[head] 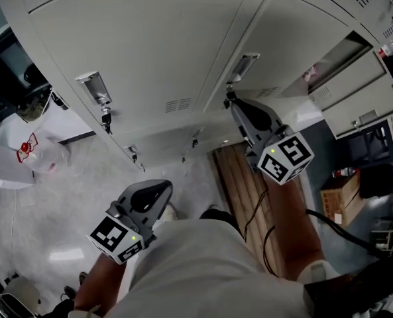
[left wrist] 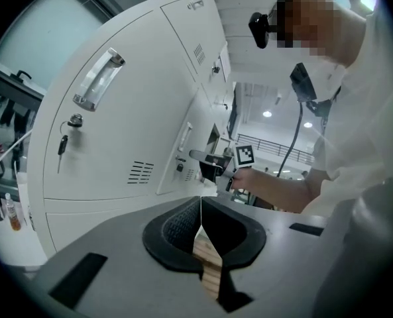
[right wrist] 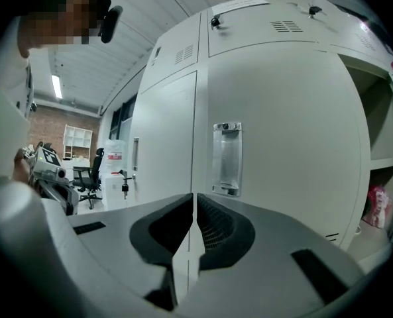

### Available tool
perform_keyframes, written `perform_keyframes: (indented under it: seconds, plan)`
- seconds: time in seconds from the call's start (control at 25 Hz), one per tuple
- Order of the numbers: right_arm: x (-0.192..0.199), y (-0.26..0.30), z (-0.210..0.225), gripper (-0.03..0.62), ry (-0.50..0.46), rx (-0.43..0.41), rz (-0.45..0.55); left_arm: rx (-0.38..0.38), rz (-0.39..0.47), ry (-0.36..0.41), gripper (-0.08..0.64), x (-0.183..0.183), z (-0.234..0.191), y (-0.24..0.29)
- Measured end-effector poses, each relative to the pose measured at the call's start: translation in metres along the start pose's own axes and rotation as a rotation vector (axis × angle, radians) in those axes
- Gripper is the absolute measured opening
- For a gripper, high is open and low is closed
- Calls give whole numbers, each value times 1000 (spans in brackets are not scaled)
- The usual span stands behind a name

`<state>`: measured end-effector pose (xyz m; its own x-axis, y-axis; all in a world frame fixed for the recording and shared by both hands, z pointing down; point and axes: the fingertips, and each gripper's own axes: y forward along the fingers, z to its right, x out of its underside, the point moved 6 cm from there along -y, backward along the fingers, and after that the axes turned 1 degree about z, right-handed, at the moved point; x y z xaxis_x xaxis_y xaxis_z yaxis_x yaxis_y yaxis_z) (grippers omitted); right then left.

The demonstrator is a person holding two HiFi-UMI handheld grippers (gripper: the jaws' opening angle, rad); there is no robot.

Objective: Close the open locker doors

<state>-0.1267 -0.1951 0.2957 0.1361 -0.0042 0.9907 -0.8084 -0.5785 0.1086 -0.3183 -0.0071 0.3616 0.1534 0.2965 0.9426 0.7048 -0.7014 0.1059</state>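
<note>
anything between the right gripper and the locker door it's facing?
Nothing visible. The right gripper, jaws shut and empty, points straight at the locker door beside its recessed handle, and nothing shows in the gap between them.

1. A pale, glossy speckled floor is seen below, with a bright patch of light reflected in it.
2. A brown slatted wooden board is laid on it; a brown cardboard box is set well apart, to the right.
3. A red brick wall is seen far off. A white open shelf unit is stood against it, with a black office chair nearer.
4. A white ribbed ceiling is lit by a long tube light.
5. A large pale window pane is held in a dark frame.
</note>
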Motion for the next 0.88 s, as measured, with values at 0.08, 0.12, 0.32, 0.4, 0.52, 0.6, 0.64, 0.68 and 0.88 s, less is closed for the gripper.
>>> perform_keyframes:
  seconds: [0.08, 0.12, 0.32, 0.4, 0.52, 0.6, 0.64, 0.68, 0.88]
  plan:
    - [1, -13, -9, 25, -4, -19, -3, 20, -9, -1, 12, 5, 4, 6]
    - [4, -21, -13, 25, -13, -24, -14, 32, -19, -6, 12, 9, 7, 10]
    - [33, -79, -28, 25, 0, 13, -94, 131, -82, -17, 12, 33, 20, 40]
    - [46, -105, -31, 25, 21, 23, -117, 164, -100, -7, 12, 39, 34, 57]
    - [65, -156, -36, 25, 57, 28, -146, 204, -113, 8, 12, 46, 75, 81]
    - [75, -196, -39, 25, 78, 41, -144, 238, -114, 38, 12, 50, 107, 97]
    - [79, -216, -39, 25, 82, 52, -136, 253, -121, 58, 12, 53, 121, 105]
    - [83, -234, -39, 25, 86, 63, -127, 264, -132, 76, 12, 55, 135, 115]
    - [104, -331, -28, 25, 77, 60, -115, 278, -148, 94, 12, 63, 218, 171]
